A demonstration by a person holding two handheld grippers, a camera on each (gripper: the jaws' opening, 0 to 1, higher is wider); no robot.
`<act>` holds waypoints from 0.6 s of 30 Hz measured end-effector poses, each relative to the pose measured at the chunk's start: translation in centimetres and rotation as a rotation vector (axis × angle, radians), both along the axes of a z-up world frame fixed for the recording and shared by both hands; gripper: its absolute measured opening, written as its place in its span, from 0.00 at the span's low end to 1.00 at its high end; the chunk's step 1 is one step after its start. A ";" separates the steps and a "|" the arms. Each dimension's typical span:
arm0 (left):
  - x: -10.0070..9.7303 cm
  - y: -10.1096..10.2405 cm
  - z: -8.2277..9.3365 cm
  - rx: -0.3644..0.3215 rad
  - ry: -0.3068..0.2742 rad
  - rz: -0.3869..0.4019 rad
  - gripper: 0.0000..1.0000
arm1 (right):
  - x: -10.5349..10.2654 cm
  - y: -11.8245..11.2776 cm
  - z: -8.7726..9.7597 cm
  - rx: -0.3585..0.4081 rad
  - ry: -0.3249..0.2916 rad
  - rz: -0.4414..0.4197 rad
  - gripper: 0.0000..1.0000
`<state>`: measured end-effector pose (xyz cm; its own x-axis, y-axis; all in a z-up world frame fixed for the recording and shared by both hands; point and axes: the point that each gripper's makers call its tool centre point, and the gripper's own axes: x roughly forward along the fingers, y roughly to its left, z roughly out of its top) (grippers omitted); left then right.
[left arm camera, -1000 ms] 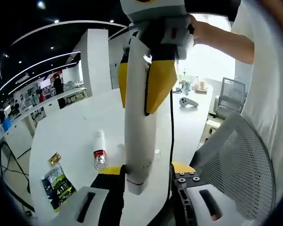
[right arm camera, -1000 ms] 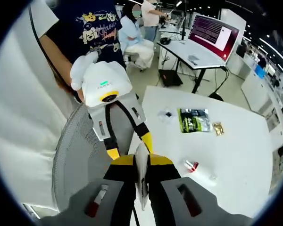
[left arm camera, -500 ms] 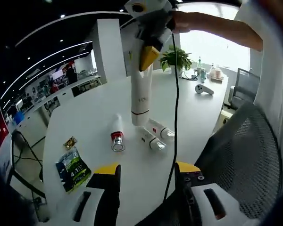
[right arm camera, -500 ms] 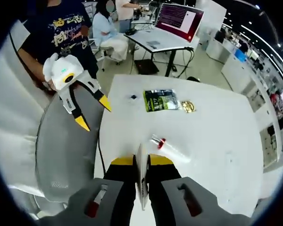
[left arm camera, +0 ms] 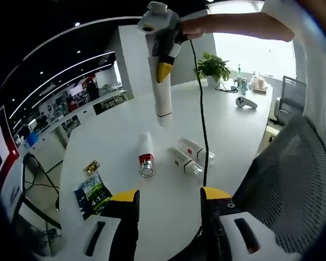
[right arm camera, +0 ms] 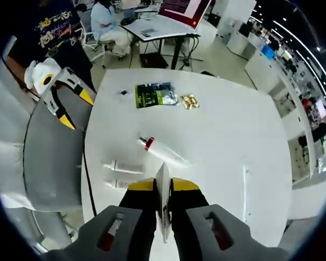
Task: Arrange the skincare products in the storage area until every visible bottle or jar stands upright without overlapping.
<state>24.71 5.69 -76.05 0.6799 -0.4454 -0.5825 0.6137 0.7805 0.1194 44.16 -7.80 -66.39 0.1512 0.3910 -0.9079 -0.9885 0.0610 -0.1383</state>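
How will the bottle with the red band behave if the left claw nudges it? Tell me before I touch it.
The red-banded bottle lies on its side on the smooth white table, so it would likely roll sideways rather than slide. It looks slim and plastic, so probably light and rigid. Two small tubes lie close beside it; a rolling bottle might bump them.

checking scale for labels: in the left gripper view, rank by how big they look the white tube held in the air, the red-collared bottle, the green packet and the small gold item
1. white tube, though it hangs nearer the camera, which inflates it
2. red-collared bottle and green packet: too alike to rank
3. small gold item
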 end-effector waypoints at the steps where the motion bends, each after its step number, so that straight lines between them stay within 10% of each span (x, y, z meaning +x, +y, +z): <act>1: 0.0 -0.1 -0.1 0.005 0.002 -0.004 0.46 | 0.8 -0.7 0.0 -0.011 -0.004 -0.007 0.06; 18: 0.3 0.6 -1.4 -0.004 0.076 0.042 0.44 | 5.3 -1.6 -5.0 -0.096 0.037 0.043 0.06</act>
<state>24.98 6.24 -77.40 0.6520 -0.4199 -0.6314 0.5878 0.8059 0.0710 49.45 -9.38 -71.43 0.1016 0.3076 -0.9461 -0.9945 0.0071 -0.1045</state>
